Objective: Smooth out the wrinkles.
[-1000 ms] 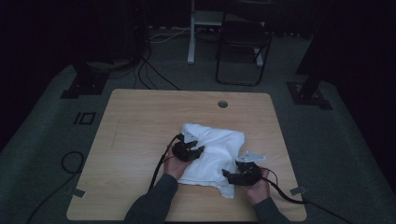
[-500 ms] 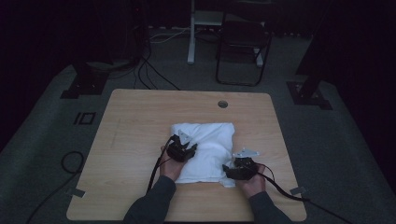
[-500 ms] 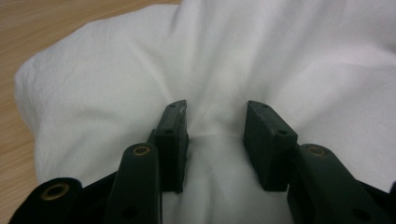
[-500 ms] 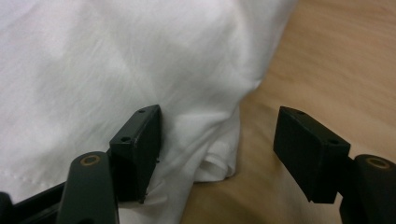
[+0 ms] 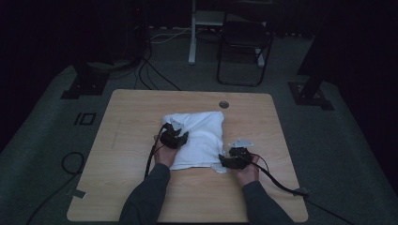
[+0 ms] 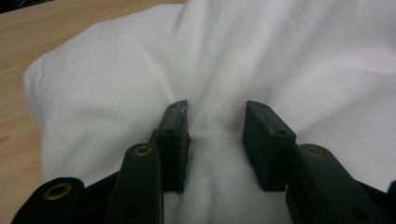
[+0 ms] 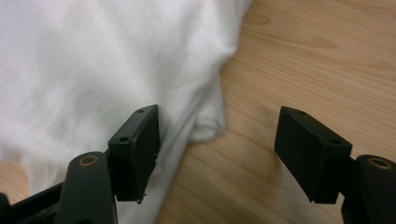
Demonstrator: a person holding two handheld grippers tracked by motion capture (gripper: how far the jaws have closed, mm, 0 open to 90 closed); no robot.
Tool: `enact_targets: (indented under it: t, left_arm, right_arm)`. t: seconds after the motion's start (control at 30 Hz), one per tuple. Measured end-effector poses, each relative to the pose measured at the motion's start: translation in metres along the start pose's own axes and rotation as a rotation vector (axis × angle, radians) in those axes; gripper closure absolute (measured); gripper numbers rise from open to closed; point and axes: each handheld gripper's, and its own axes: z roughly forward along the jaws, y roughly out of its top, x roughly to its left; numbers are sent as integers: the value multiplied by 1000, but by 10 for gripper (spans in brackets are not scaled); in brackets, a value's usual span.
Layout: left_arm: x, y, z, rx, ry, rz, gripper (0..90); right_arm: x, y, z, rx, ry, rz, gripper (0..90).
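At the near edge of the table point(image 5: 117, 187) we note two sleeved forearms entering from below, each hand carrying a gripper. We find the right gripper point(image 5: 233, 159) at the near right corner of the white cloth point(image 5: 202, 136). Its jaws stand wide apart and grip nothing: in the right gripper view one jaw lies against the cloth's edge point(image 7: 93, 70), the other over bare wood, with the folded corner between them. We find the left gripper point(image 5: 174, 137) on the cloth's left side, farther from us than the right one. Its jaws are partly open; in the left gripper view a raised ridge of cloth point(image 6: 215, 70) sits between them, and we cannot tell whether the pads press on it.

We record the cloth as a folded, roughly rectangular bundle at the middle of the table, its long axis running from the near edge toward the far edge, tilted slightly rightward at the far end.

Creases radiating from the left jaws appear in the left gripper view; the high view gives the outline, plus a round hole point(image 5: 224, 104) in the tabletop beyond the cloth and a chair point(image 5: 244, 47) on the floor farther off.
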Motion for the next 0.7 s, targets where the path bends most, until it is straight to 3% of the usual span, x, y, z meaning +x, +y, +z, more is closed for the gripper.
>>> enact_targets:
  t: [0.13, 0.23, 0.33, 0.5, 0.6, 0.67, 0.7]
  left_arm:
    - [4, 7, 6, -4, 2, -22, 605]
    - [5, 13, 1, -23, -27, -39, 570]
    - [3, 17, -16, -77, -65, -64, 518]
    - [7, 15, -58, -195, -123, -81, 477]
    - [12, 3, -76, -201, -106, -65, 471]
    - [15, -2, -80, -195, -102, -57, 465]
    - [19, -13, -86, -180, -88, -54, 465]
  right_arm:
    - [-6, -2, -8, -34, -10, 12, 316]
    - [-12, -5, -15, -51, -13, 26, 310]
    - [-20, -8, -21, -54, -26, 35, 310]
    - [-35, -17, -32, -60, -37, 55, 309]
    - [-44, -23, -38, -60, -47, 67, 303]
    - [-47, -26, -40, -60, -48, 76, 302]
    - [-50, -28, -41, -61, -51, 85, 301]
